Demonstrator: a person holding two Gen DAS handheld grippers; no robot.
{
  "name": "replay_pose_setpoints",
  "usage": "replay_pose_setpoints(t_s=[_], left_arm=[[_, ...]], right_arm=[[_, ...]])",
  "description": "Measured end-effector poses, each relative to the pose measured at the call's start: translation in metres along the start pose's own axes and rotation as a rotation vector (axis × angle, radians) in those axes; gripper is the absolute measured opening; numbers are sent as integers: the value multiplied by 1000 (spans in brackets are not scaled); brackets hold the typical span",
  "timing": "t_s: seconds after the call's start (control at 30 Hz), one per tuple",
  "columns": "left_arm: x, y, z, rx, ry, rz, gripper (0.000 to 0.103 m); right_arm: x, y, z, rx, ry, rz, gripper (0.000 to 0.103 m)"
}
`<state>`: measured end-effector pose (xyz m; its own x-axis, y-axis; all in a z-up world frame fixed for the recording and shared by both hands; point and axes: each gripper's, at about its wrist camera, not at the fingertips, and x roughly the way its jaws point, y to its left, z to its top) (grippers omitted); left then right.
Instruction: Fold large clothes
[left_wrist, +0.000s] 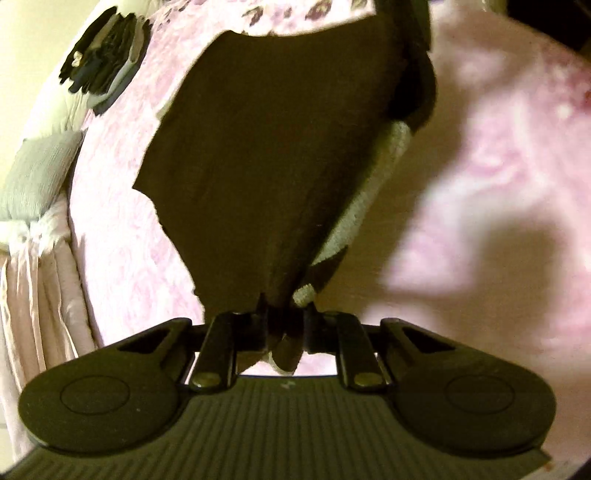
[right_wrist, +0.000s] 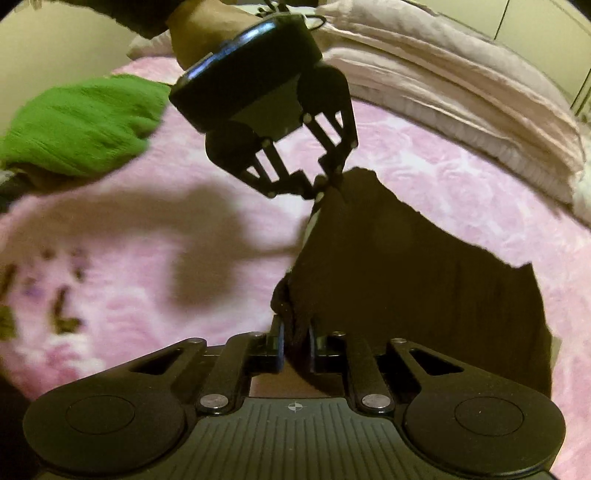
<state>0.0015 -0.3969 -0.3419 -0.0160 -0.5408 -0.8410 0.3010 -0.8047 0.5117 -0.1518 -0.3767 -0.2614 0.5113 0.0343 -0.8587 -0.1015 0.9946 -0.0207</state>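
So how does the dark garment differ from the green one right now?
The dark garment is pinched by both the left gripper and right gripper, its near edge raised; the green garment lies untouched on the pink bedspread. The dark one is spread out in a broad sheet, the green one bunched in a heap. The dark one shows a pale strip in the left wrist view. Both look knitted.

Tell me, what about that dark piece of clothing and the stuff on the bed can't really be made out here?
- Dark garment: its kind is unclear; in the right wrist view it hangs bunched from both grippers, its lower part behind the right gripper.
- Its pale-lined part: left wrist view, half folded under.
- Dark pile at the bed's edge: too small and blurred.
- Green cloth: blurred, cut off by the frame edge.
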Motion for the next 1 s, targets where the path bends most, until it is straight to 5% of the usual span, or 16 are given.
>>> replay_pose_setpoints(t_s=[0.17, 0.3, 0.43, 0.67, 1.0], left_arm=[[-49, 0, 2, -143, 37, -84, 12], [-59, 55, 20, -256, 37, -108, 12], [-50, 120, 61, -265, 37, -122, 12], [30, 208, 153, -154, 22, -227, 12], [172, 228, 194, -132, 78, -423, 13]], right_arm=[[-25, 13, 2, 97, -57, 88, 8], [-53, -19, -3, 272, -141, 64, 8], [-83, -78, -24, 515, -238, 42, 8], [-91, -178, -89, 825, -267, -42, 8], [-46, -268, -169, 1116, -203, -57, 8]])
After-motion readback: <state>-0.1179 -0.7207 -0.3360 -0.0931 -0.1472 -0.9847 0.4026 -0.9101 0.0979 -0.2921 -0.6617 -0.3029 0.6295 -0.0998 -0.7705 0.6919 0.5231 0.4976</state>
